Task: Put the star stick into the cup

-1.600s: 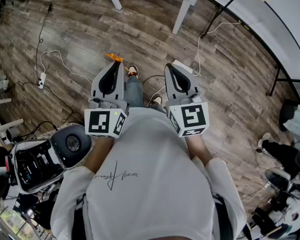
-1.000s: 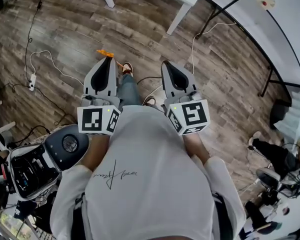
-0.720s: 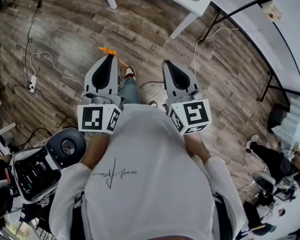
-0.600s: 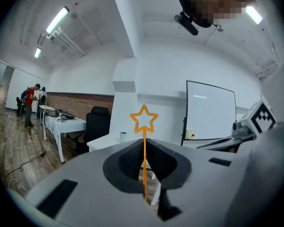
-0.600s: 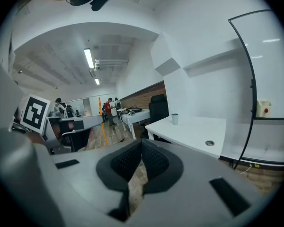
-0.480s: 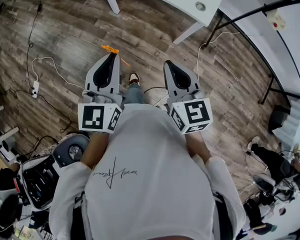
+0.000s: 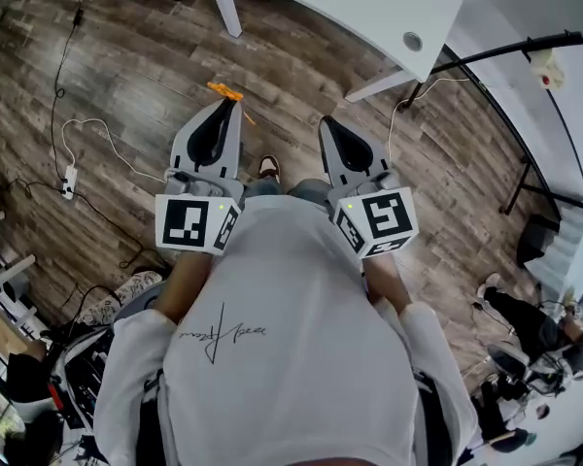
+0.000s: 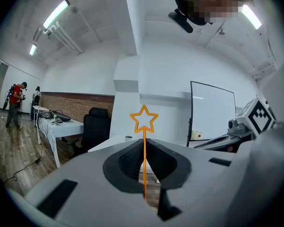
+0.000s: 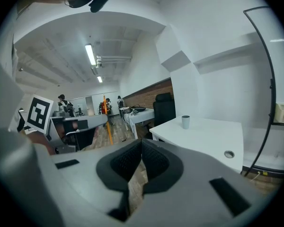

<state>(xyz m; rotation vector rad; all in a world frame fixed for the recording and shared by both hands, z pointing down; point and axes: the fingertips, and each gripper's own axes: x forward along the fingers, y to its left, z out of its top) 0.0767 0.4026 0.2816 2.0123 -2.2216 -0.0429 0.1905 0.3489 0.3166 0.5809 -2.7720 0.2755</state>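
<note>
Right, you stand on the wood plank floor (image 7: 126, 76), both grippers held out level in front of your white shirt (image 7: 282, 357).

Left gripper (image 7: 230, 105): its jaws are closed on the shaft of the orange star stick (image 8: 144, 135), which stands straight up between the pads. The hollow star head is clear above the jaw tips. From the head view the star stick (image 7: 225, 90) pokes out past the gripper over bare floor, short of the near edge of the white table (image 7: 369, 3).

Right gripper (image 9: 141, 144): its pads are pressed together with nothing between them.

The cup (image 9: 185, 121), small and grey, stands upright on the table (image 9: 208, 138) toward its far edge, well apart from both grippers. A round cable grommet (image 9: 228, 153) sits near the table's right corner; the head view shows the same grommet (image 7: 411, 41).

Room notes:
- A black office chair (image 9: 163, 110) stands behind the table's left end.
- A strip of brick wall (image 8: 75, 105) runs along the far side.
- A whiteboard (image 8: 213, 115) on a black frame stands right of the table.
- White cables trail across the floor, with a power strip (image 7: 70, 178) to your left.
- Tube lights run along the ceiling (image 8: 54, 15).
- A distant person (image 8: 14, 105) stands beyond other desks.
</note>
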